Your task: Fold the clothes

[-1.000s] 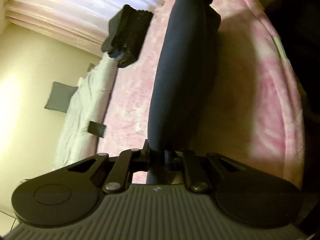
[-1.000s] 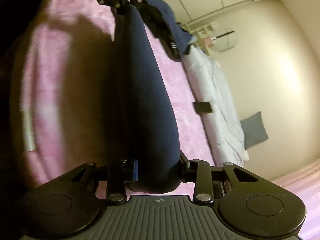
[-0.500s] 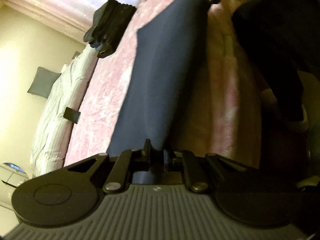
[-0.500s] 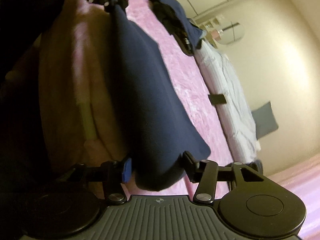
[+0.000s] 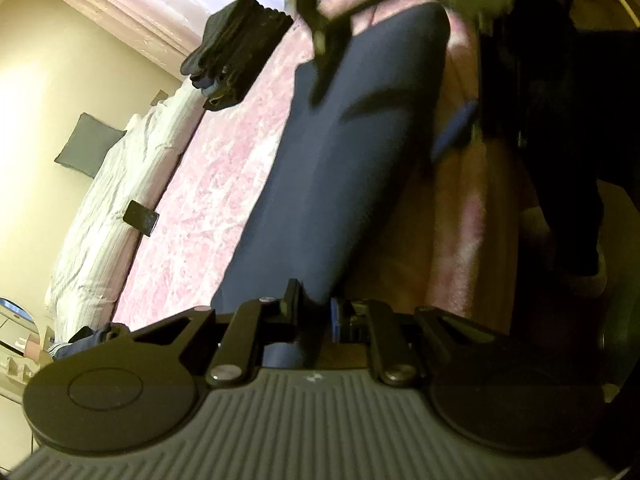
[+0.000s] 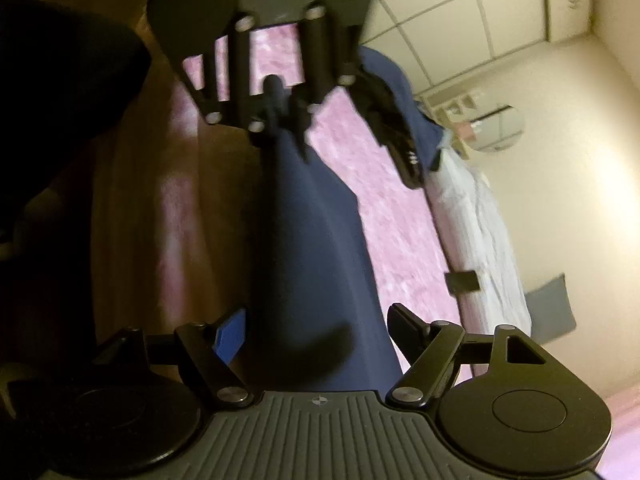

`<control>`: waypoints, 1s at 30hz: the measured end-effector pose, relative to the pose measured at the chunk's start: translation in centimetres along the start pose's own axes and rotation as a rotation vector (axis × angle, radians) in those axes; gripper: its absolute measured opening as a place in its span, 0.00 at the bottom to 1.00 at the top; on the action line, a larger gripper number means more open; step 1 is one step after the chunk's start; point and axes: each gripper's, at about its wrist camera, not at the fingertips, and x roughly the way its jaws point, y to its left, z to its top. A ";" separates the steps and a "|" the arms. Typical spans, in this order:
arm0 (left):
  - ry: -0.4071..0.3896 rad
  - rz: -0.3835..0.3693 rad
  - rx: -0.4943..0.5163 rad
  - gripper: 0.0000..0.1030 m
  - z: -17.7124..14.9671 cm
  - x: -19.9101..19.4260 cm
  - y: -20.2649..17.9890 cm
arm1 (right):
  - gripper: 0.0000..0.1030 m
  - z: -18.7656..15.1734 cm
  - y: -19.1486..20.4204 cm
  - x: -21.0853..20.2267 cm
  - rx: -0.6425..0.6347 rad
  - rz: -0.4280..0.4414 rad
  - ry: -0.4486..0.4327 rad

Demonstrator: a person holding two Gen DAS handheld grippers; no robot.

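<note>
Soft, light, limp navy-blue cloth garment (image 5: 352, 168), best pinched at corners: left tongs (image 5: 314, 312) clamping its near edge, right tongs (image 6: 316, 328) spread.

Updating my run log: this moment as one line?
left gripper: shut on navy garment | right gripper: open around it | surface: pink bedspread

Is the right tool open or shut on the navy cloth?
Open: the right tool has its fingers spread apart, and the navy cloth lies loose between them.
</note>
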 end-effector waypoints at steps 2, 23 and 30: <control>-0.014 0.000 -0.001 0.12 0.1 -0.1 0.4 | 0.73 1.0 0.1 1.7 -0.026 0.012 0.025; -0.080 0.376 -0.434 0.27 -5.3 -9.4 7.1 | 0.23 4.6 -19.0 2.1 0.750 0.041 -0.126; -0.075 0.277 -0.429 0.31 -4.5 -8.6 5.0 | 0.22 -5.7 -28.4 -0.2 1.721 0.016 -0.487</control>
